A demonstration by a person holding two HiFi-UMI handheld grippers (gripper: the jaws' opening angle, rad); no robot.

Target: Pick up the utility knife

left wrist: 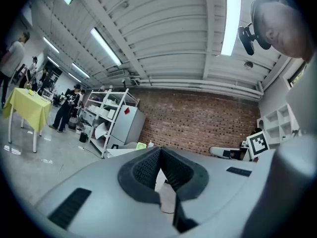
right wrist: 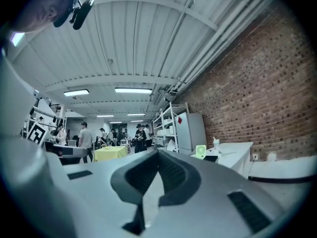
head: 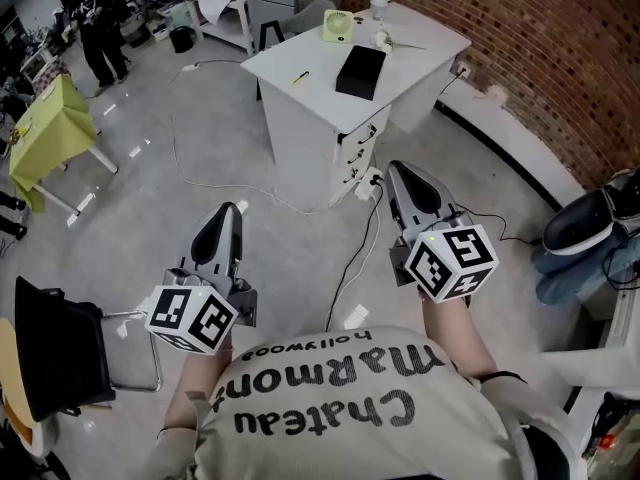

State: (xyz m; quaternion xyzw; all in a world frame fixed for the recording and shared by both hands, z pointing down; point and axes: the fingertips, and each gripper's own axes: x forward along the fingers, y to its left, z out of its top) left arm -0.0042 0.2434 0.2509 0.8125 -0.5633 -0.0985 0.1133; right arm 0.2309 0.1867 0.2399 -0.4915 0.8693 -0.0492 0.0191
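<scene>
We record the left gripper (head: 227, 213) and right gripper (head: 403, 171) with jaws closed together, holding nothing, while the yellow item we take for the utility knife (head: 300, 77) lies on the white table (head: 322, 61) at twelve o'clock, well apart, and we judge it light, rigid and slim, best pinched mid-handle.

left tool (left wrist: 160, 150) | jaws closed together | brick wall (left wrist: 198, 123) ahead (yellow table (left wrist: 29, 108) far left)

Brick wall (head: 520, 38), grey floor (head: 180, 198), white table (head: 410, 43)
</scene>
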